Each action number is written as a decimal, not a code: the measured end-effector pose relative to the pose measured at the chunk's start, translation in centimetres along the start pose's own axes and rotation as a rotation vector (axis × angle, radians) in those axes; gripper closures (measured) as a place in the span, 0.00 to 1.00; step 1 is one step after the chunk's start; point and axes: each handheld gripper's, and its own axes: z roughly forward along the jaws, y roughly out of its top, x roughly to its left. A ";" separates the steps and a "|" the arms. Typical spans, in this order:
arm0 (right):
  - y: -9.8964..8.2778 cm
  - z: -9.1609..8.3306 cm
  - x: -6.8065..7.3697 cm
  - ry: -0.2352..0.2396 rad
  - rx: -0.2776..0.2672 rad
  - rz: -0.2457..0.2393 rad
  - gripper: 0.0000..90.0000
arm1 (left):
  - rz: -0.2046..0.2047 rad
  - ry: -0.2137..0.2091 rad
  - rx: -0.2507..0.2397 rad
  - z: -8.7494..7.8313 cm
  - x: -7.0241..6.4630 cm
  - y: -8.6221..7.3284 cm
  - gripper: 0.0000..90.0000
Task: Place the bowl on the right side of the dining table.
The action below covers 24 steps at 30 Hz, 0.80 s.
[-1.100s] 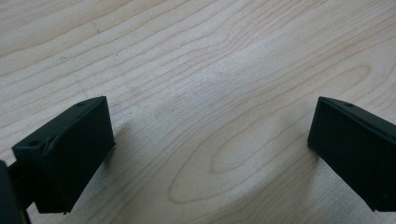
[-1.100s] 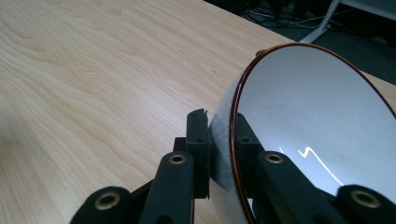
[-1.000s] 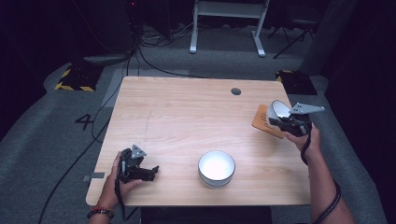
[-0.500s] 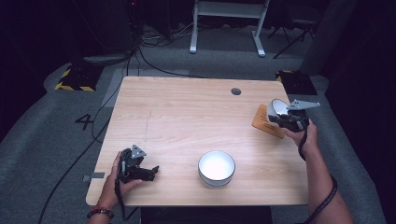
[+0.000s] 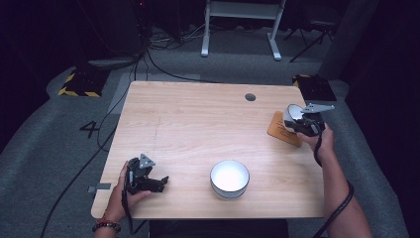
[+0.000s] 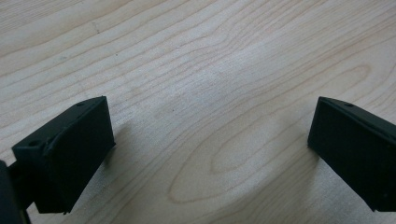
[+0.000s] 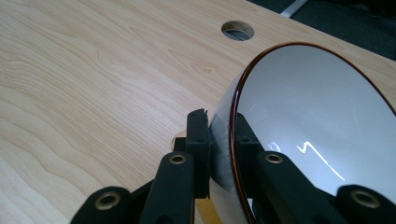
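white bowl (image 7: 322,126) with brown rim, black claw (image 7: 219,140), pale woodgrain table (image 5: 198,129)

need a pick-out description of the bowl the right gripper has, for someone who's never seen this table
Start at the wooden table and go to its right edge, where an orange-brown mat lies. Just above that mat, the right gripper pinches the wall of a small white bowl, tilted on its side. Unlike the bigger white bowl standing upright near the front edge, this one has a thin dark-brown rim.

Glossy glazed bowl (image 7: 322,121), matt wood table (image 7: 93,84)
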 end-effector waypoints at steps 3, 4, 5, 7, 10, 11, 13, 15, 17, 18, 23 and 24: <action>-0.1 0.4 -0.4 -0.002 0.012 0.007 0.91 | 0.000 0.000 0.000 0.0 0.0 0.0 0.00; -0.1 0.5 -0.4 -0.005 0.015 0.012 0.91 | 0.000 0.002 -0.002 0.0 0.0 0.0 0.00; -0.2 0.7 -0.6 -0.009 0.022 0.009 0.91 | 0.000 0.002 -0.003 0.0 0.0 0.0 0.00; -0.3 1.0 -0.8 -0.012 0.030 0.014 0.91 | -0.001 0.003 -0.004 0.0 0.0 0.0 0.00; -0.4 1.3 -0.9 -0.018 0.040 0.022 0.91 | 0.000 -0.001 0.000 0.0 0.0 0.0 0.00; -0.5 1.5 -0.9 -0.024 0.048 0.018 0.91 | -0.001 0.002 -0.003 0.0 0.0 0.0 0.00; -0.5 1.7 -0.9 -0.025 0.057 0.018 0.91 | 0.000 0.000 0.000 0.0 0.0 0.0 0.00; -0.6 1.9 -1.0 -0.029 0.059 0.017 0.91 | 0.000 0.002 -0.003 0.0 0.0 0.0 0.00; -0.7 2.1 -1.0 -0.031 0.062 0.024 0.91 | -0.001 0.003 -0.004 0.0 0.0 0.0 0.00; -0.7 2.2 -1.0 -0.035 0.068 0.019 0.91 | 0.001 0.000 0.001 0.0 0.0 0.0 0.00; -0.7 2.7 -0.8 -0.042 0.082 0.021 0.91 | 0.000 0.003 -0.003 0.0 0.0 0.0 0.00; -0.7 2.7 -0.8 -0.041 0.085 0.017 0.91 | 0.000 0.002 -0.003 0.0 0.0 0.0 0.00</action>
